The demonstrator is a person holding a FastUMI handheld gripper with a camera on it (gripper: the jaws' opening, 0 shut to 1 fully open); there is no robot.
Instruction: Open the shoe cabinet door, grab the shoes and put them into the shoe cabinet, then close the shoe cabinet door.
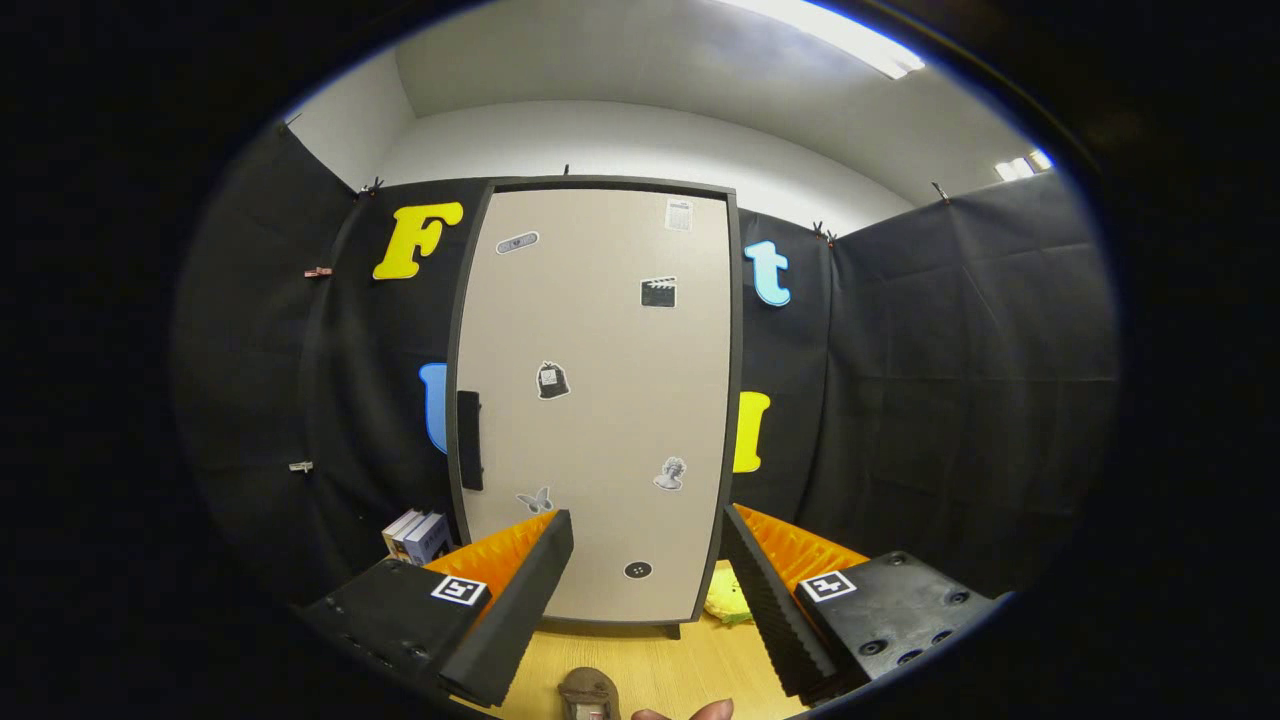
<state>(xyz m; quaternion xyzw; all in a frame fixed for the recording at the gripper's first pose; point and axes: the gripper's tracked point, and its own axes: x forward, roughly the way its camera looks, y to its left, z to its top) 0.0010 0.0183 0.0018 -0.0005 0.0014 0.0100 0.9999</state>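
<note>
Cabinet door (600,400): closed; its handle (469,440) sits at the left edge, so opening starts there
Gripper (648,575): fingers wide apart, holding nothing, facing the door
Shoe (588,693): on the floor between the fingers, waiting

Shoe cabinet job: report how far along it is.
Done: nothing visible; the shoe cabinet door is shut, its handle untouched. In hand: the tongs are open and empty, facing the door. Left: open the door, put the shoe lying on the floor below the tongs inside, close up.

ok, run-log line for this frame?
phase: pre-open | cabinet door: shut | handle: untouched | gripper: open, empty | shoe: on floor
</note>
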